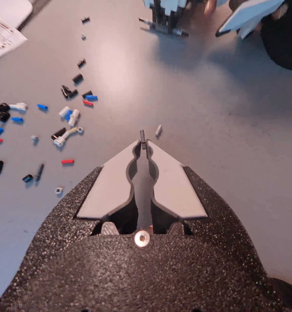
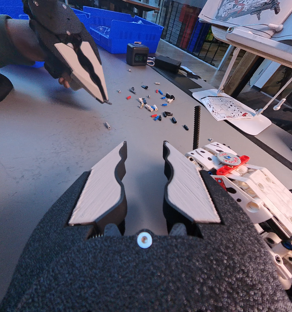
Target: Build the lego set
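While my left claw (image 1: 143, 141) is pinched down on a small dark pin (image 1: 143, 138), the pin pokes forward past the fingertips, above the grey table (image 1: 209, 135). Left of that claw, a scatter of loose pieces (image 1: 67, 114) lies on the table: black, blue, red and pale grey connectors, none touching the claw. Just right of the held pin, a single light grey pin (image 1: 158, 130) rests alone on the table. Far ahead, view is blurred; cannot tell details there.

From the right wrist view: left claw (image 2: 106, 101) appears upper left, held in a hand (image 2: 64, 81), tips angled down, dark pin (image 2: 108, 102) at its tip and clear of the table. Light grey pin (image 2: 107, 125) lies below it. My right claw (image 2: 145, 143) stands wide, nothing between the fingers, hovering over bare table. Loose pieces (image 2: 155, 106) sit beyond it, centre. Right of my right claw, touching its outer side as far as I can see, the partly built white and red model (image 2: 243, 182), with a black ribbed rod (image 2: 196, 126) upright behind it. Further right, a printed sheet (image 2: 224, 108) on a white stand base.
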Demonstrator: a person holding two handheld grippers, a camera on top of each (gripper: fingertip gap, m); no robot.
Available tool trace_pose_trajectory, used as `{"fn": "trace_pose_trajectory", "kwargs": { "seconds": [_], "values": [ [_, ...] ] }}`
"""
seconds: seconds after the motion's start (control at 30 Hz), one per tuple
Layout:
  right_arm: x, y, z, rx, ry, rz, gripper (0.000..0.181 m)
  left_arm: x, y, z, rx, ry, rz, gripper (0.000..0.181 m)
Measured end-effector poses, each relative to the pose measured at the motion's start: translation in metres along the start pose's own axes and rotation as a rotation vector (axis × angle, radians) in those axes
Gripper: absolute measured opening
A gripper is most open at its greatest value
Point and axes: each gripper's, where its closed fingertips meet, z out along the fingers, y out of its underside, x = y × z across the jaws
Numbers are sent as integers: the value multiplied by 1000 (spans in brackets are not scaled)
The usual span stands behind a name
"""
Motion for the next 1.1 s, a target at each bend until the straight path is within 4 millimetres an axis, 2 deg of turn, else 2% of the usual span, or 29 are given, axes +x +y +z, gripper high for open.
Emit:
{"fn": "trace_pose_trajectory", "kwargs": {
  "seconds": [0.1,0.23,0.37,0.43,0.5,0.53,0.6,0.7,0.8,0.97,1.1],
  "values": [
    [0,1,1,-6,4,-7,42,10,15,6,-72,11,23,5],
    [0,1,1,-10,12,-12,41,12,28,12,-150,18,41,6],
    [1,1,1,-11,17,-8,41,15,27,12,-132,41,27,7],
    [1,1,2,-12,16,-6,41,17,26,11,-114,68,2,17],
    [1,1,2,-12,15,-7,41,11,22,10,-66,65,-45,35],
    [1,1,1,-9,14,-9,41,8,17,9,-22,73,-65,37],
    [-1,0,1,-4,8,-11,41,-7,4,2,80,48,-123,41],
    [-2,0,0,2,-4,-12,41,-39,-18,-9,210,-24,-186,47],
    [-4,-1,0,7,-16,-12,41,-76,-26,-10,215,-110,-200,48],
    [-5,-3,-3,18,-27,-3,41,-121,-38,14,142,-179,-209,45],
    [1,-4,-5,29,-7,12,45,-150,-30,40,44,-240,-220,42]
  ]
}}
